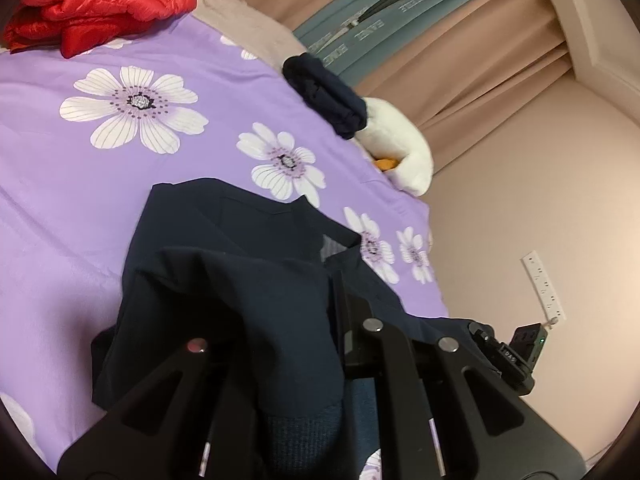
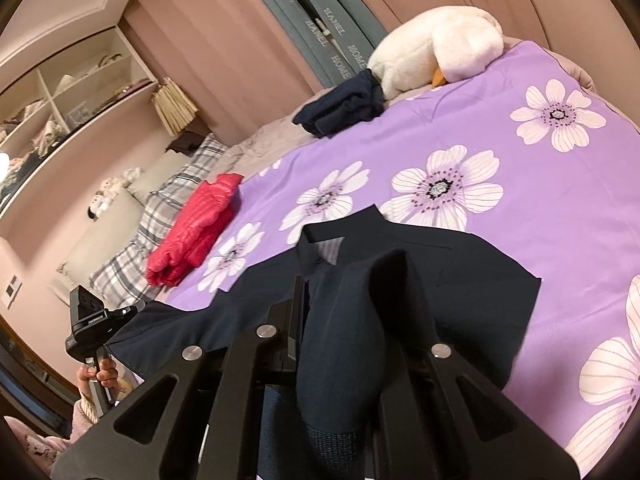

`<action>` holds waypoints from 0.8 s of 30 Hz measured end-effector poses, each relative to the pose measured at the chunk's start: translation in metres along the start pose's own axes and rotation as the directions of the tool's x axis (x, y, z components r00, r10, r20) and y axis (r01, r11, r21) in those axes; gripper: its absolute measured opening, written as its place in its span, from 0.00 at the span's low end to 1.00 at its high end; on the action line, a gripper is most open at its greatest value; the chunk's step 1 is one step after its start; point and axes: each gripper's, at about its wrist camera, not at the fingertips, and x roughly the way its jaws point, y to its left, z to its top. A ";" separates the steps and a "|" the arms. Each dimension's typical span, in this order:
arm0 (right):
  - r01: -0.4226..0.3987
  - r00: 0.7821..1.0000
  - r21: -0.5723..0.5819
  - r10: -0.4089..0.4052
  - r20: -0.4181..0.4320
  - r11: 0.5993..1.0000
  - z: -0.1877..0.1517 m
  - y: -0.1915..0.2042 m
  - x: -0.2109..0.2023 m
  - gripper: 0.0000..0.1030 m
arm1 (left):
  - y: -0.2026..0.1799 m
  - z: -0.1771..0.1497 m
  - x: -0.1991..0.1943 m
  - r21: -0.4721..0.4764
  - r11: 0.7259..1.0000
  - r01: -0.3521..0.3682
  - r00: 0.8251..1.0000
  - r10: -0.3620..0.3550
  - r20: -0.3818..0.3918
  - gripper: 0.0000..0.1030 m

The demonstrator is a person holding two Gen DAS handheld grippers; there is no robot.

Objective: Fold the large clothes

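Observation:
A large navy shirt lies on the purple flowered bedspread, collar away from me. My left gripper is shut on a fold of its hem, which drapes over and hides the fingertips. In the right wrist view the same navy shirt spreads over the bedspread, and my right gripper is shut on another bunched part of the hem, cloth draped over the fingers. The right gripper's body shows at the left view's lower right; the left gripper's body shows at the right view's lower left.
A folded red puffer jacket and a folded dark garment lie at the far side of the bed. A white plush goose lies by the beige curtains. Plaid pillows and wall shelves stand beyond.

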 end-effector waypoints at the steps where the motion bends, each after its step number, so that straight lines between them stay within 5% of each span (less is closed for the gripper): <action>1: 0.007 1.000 0.004 -0.007 -0.004 1.000 0.001 -0.003 0.004 0.08 | 0.001 0.002 0.004 -0.002 1.000 -0.006 1.000 0.006 -0.005 0.08; 19: 0.102 0.992 0.234 -0.082 -0.092 0.967 0.047 -0.082 0.105 0.08 | 0.054 0.073 0.138 -0.190 0.974 -0.126 0.984 0.099 -0.145 0.10; 24: 0.155 0.978 0.312 -0.101 -0.184 0.937 0.052 -0.103 0.133 0.09 | 0.067 0.075 0.170 -0.186 0.960 -0.208 0.965 0.171 -0.199 0.11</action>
